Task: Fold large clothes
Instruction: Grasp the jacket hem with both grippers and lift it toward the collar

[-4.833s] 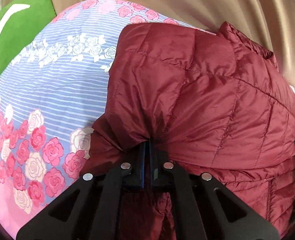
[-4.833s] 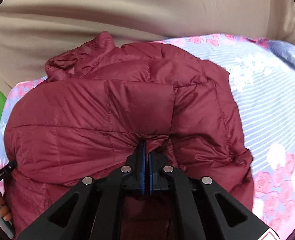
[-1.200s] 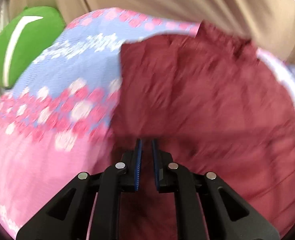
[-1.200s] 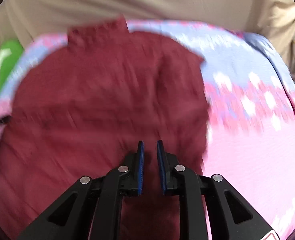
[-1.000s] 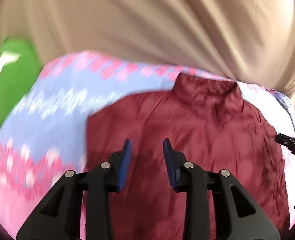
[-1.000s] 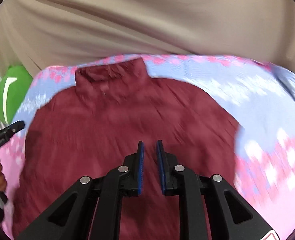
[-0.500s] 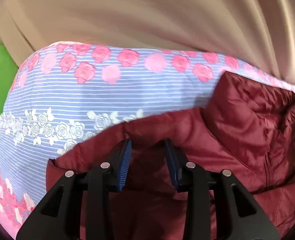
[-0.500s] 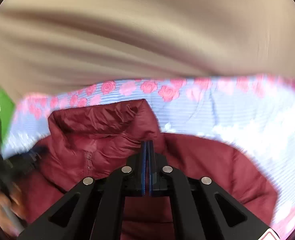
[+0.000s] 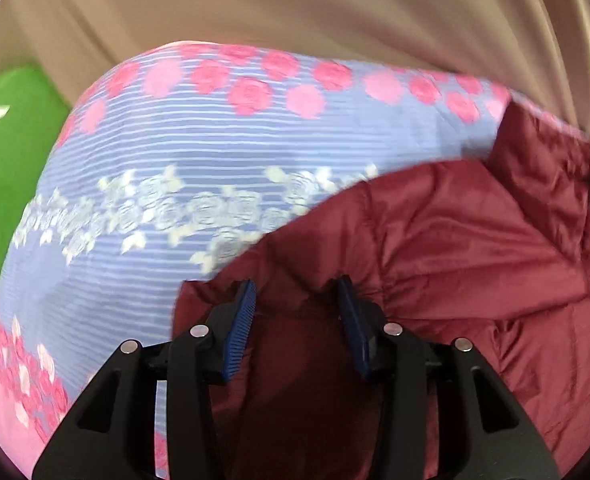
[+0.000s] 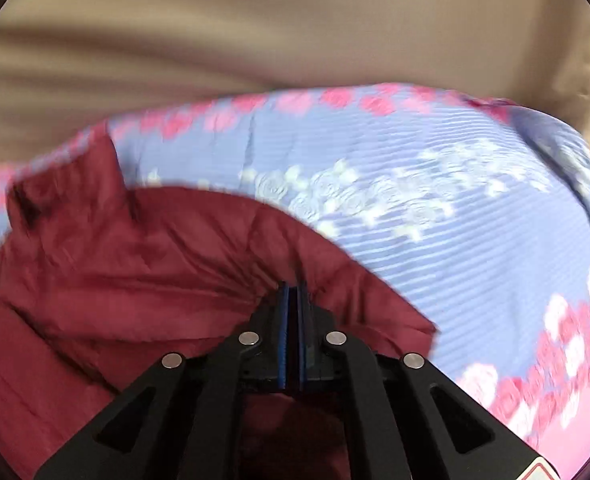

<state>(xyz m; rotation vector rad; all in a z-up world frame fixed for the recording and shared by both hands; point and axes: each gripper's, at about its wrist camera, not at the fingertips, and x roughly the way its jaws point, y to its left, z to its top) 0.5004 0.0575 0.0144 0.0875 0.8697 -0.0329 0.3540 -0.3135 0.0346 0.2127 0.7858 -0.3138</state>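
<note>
A dark red puffy jacket lies on a bed sheet that has thin blue and white stripes, a row of pink roses along its far edge and a band of white roses across the middle. The near part of the sheet is pink with more roses on it.

In the left wrist view the jacket fills the right and near part of the picture. Its stand-up collar is at the far right, close to the far edge of the sheet. The left gripper has its two fingers spread wide apart — the blue pads stand on each side of a bump of jacket cloth at its left edge, and they are not squeezing it. A green cushion with a white mark sits at the far left, beside the sheet. A tan curtain hangs behind the bed.

In the right wrist view the jacket is on the left and near side, with its collar at the far left. The right gripper has its fingers pressed together, pinching a fold of the jacket near its right edge — the cloth bunches into little wrinkles just where the tips meet it. The striped sheet spreads out to the right of the jacket. Both views are a little blurry.
</note>
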